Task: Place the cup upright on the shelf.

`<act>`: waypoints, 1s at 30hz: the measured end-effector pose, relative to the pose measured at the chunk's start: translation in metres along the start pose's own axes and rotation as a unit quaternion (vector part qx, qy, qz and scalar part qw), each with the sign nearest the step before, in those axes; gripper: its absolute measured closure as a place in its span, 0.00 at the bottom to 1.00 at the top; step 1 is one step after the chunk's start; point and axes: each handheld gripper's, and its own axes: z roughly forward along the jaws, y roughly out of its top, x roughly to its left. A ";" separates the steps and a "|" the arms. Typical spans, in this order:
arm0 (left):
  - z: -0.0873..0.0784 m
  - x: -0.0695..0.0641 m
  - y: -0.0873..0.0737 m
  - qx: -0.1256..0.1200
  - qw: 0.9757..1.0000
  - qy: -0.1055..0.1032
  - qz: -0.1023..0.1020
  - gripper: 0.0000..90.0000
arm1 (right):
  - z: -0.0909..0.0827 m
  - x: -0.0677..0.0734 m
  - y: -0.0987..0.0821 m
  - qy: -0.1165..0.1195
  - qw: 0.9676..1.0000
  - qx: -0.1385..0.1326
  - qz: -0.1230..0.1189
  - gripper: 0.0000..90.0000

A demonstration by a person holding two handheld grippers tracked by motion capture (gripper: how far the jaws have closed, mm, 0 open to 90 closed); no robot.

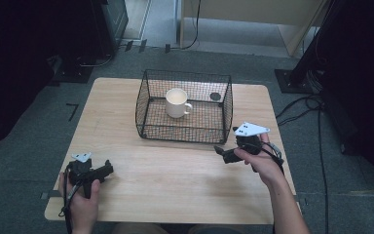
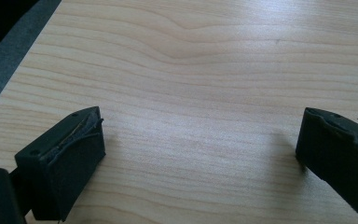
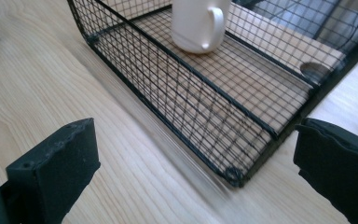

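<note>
We judge the right tongs (image 1: 225,154) gape beside the wire basket's (image 1: 148,105) near corner to reach the white mug (image 1: 177,103) standing inside, while the left tongs (image 1: 102,171), also agape, idle over bare bench (image 1: 175,185).

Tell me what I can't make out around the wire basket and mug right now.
- White ceramic mug: its top is cut off by the upper edge of the right gripper view.
- Small dark round object in the black wire mesh basket: too small to identify in the high view, and veiled by mesh in the right gripper view.
</note>
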 end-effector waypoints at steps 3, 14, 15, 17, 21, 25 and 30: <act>0.000 0.000 0.000 0.000 1.000 0.000 0.000 0.01 | -0.004 -0.003 -0.008 -0.004 1.000 0.003 0.007 0.00; 0.000 0.000 0.000 0.000 1.000 0.000 0.000 0.01 | -0.012 -0.015 -0.042 -0.034 0.999 0.020 0.033 0.00; 0.000 0.000 0.000 0.000 1.000 0.000 0.000 0.01 | -0.013 -0.017 -0.044 -0.037 0.998 0.022 0.036 0.00; 0.000 0.000 0.000 0.000 1.000 0.000 0.000 0.01 | -0.015 -0.020 -0.050 -0.043 0.998 0.024 0.042 0.00; 0.000 0.000 0.000 0.000 1.000 0.000 0.000 0.01 | -0.018 -0.026 -0.062 -0.054 0.997 0.029 0.053 0.00; 0.000 0.000 0.000 0.001 1.000 0.000 0.001 0.01 | -0.022 -0.031 -0.074 -0.064 0.995 0.034 0.064 0.00; 0.000 0.000 0.000 0.001 1.000 0.000 0.001 0.01 | -0.026 -0.034 -0.088 -0.076 0.993 0.040 0.075 0.00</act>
